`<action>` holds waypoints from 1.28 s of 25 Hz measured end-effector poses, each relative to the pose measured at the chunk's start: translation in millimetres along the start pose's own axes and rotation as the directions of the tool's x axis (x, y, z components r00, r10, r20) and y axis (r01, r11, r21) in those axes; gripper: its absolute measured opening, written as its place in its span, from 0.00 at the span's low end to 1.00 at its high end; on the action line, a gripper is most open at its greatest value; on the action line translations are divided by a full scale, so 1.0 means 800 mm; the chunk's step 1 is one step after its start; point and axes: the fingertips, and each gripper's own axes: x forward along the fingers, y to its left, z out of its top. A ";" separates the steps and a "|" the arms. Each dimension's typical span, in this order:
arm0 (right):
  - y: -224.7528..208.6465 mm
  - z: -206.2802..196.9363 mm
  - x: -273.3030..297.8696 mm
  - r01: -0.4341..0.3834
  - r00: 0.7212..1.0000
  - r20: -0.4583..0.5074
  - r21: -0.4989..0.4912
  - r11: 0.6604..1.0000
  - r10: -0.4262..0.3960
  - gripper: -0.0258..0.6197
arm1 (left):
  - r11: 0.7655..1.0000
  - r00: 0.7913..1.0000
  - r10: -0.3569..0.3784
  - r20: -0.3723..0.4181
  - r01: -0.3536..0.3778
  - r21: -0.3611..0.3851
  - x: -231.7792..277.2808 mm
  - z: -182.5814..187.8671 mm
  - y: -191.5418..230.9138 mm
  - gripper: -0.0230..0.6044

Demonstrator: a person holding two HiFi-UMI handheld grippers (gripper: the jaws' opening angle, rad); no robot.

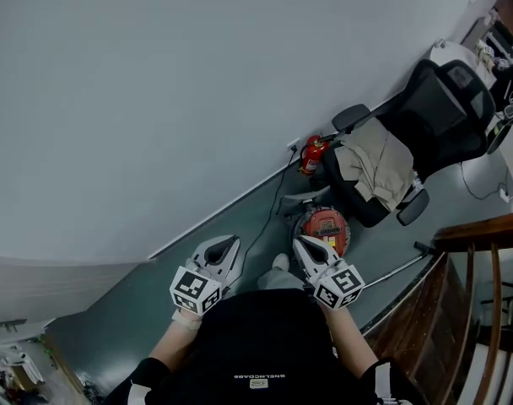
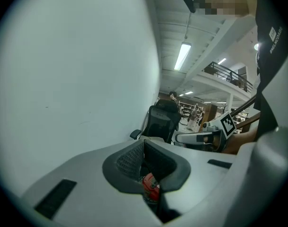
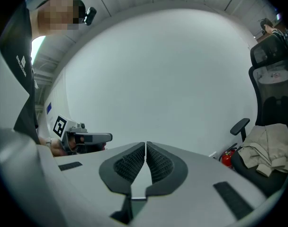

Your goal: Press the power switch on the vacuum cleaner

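I stood in a room that was softly and evenly lit, yet the head view came out dim and greyish: the pale wall [image 1: 197, 83] looked flat, with hardly a shadow, and the floor [image 1: 265, 218] was dark. Light came from long ceiling tubes [image 2: 183, 56], which glared white in the left gripper view. Both gripper views bulged like fisheyes and fell to black at their round edges, and whatever lay closest to the lens looked soft.

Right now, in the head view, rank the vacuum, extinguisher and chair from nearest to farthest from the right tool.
1. Vacuum, just ahead of the right tool.
2. Extinguisher, farther ahead, and chair, ahead to the right: too close to call.
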 end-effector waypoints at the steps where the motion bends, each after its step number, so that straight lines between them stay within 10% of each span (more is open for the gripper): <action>1: -0.010 0.004 -0.002 -0.003 1.000 -0.001 0.008 1.000 0.003 0.09 | 1.000 1.000 0.003 -0.008 -0.003 0.002 0.012 0.004 -0.004 0.06; 16: -0.143 -0.044 -0.052 0.182 0.983 -0.043 0.185 0.966 -0.177 0.09 | 0.990 0.977 -0.123 -0.175 0.133 0.046 0.139 -0.001 -0.069 0.06; 32: -0.281 -0.222 -0.134 0.507 0.862 -0.224 0.378 0.774 -0.455 0.09 | 0.918 0.855 -0.320 -0.408 0.386 0.088 0.247 -0.063 -0.131 0.06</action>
